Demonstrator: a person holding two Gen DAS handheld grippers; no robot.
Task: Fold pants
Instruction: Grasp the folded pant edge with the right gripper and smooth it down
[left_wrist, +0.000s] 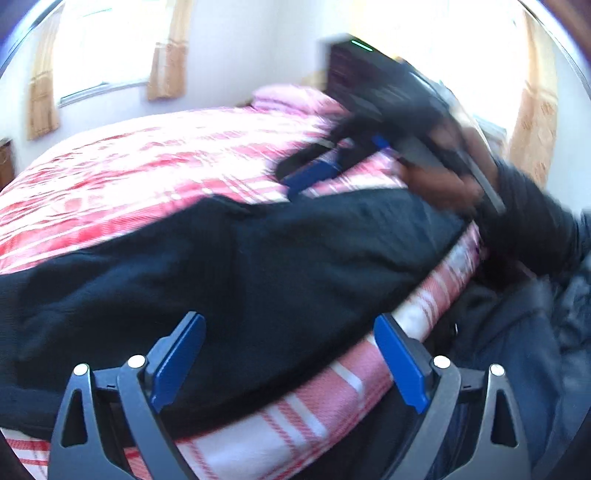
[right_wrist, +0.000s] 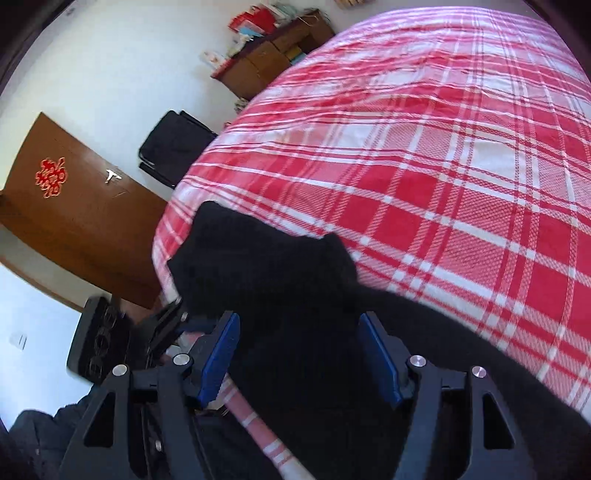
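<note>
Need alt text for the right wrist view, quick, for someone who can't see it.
Open right hand-held gripper straddles black pants lying at the edge of a red-and-white plaid bed. Behind, a brown door and a cluttered wooden shelf stand against a white wall.

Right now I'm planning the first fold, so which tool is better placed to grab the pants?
Probably the right tool: its open fingers already straddle the black pants at the bed edge. The left tool is open too, with the cloth lying just ahead.

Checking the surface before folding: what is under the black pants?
The black fabric pants lie on the red-and-white plaid bedspread, which shows all around them. Whatever is directly beneath the pants is covered.
</note>
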